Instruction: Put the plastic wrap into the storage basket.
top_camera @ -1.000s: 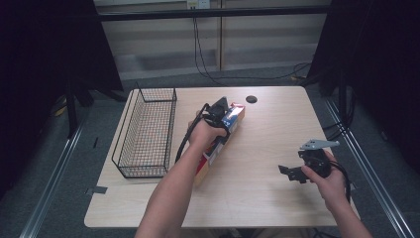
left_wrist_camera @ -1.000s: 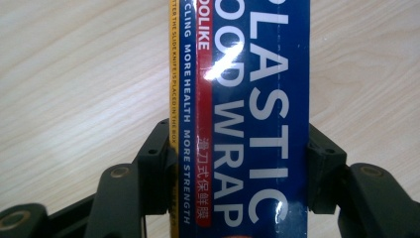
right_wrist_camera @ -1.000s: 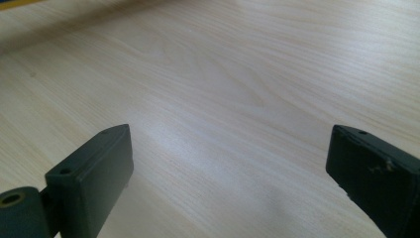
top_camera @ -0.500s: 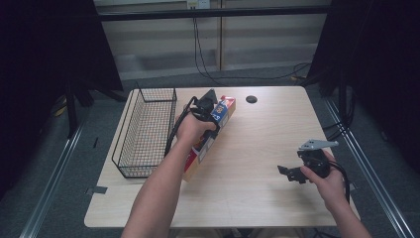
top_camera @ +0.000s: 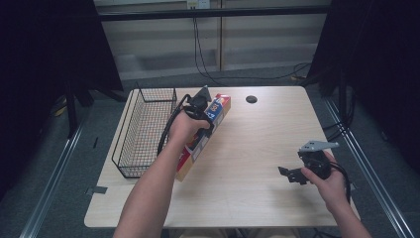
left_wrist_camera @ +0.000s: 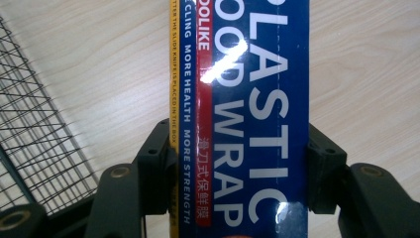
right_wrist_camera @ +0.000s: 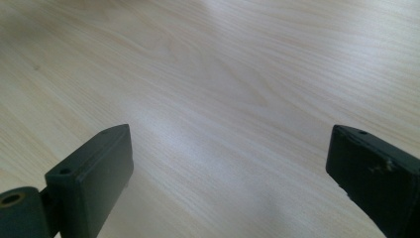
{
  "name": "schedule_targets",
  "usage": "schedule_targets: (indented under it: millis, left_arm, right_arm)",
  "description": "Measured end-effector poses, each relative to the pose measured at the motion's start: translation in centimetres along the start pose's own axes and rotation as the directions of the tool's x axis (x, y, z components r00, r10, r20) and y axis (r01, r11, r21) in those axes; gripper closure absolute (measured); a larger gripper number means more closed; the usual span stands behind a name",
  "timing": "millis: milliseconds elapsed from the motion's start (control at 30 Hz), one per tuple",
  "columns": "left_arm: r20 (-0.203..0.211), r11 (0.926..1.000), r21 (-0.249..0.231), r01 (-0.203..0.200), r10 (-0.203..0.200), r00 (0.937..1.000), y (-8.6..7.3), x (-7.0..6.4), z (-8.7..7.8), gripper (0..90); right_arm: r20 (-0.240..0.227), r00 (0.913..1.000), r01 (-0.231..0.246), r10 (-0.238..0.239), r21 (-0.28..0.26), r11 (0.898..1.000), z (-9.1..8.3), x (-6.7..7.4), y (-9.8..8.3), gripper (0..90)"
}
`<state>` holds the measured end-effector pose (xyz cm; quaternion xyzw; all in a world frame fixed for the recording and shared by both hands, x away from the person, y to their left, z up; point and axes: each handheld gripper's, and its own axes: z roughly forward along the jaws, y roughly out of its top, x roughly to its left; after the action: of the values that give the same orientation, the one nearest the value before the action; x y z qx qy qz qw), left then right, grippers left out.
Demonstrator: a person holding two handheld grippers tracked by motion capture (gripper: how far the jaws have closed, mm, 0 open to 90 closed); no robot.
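Left gripper (top_camera: 202, 115) clamps the plastic wrap box (top_camera: 204, 136) across its width at frame centre-left, long axis parallel to the wire basket (top_camera: 144, 134) just left; right gripper (top_camera: 293, 173) gapes empty.

The long box (left_wrist_camera: 242, 114) carries all the readable print. On its blue face, big white capitals read "PLASTIC FOOD WRAP", the top letters cut off at the picture's edge. A red strip beside them bears "OOLIKE" in white, then a line of Chinese characters. Next to that, small white capitals read "CLING MORE HEALTH MORE STRENGTH". The yellow edge carries fine dark print, partly legible: "THE SLIDE KNIFE IS PLACED IN THE BOX".
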<state>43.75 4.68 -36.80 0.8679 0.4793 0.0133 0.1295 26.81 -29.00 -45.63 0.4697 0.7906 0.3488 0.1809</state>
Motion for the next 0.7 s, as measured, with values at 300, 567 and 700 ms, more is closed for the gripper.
schedule_targets:
  millis: [300, 567, 700]
  left_arm:
    - [-0.003, 0.9996, -0.010, 0.028, -0.028, 0.9996, -0.6, 0.9, -1.5, 42.9]
    - [-0.008, 0.9982, -0.011, 0.060, -0.060, 0.9982, -1.4, 1.8, -2.4, 42.9]
    - [-0.012, 0.9964, -0.025, 0.081, -0.081, 0.9966, -1.6, 2.2, -2.8, 42.9]
  right_arm:
    - [0.003, 1.0000, 0.007, -0.007, -0.002, 1.000, -0.1, 0.2, 0.0, 4.2]
    - [0.009, 1.0000, 0.003, -0.003, -0.001, 1.000, -0.2, 0.1, 0.0, 4.2]
    - [0.006, 1.0000, 0.002, -0.002, -0.003, 1.000, -0.2, 0.1, 0.0, 4.2]
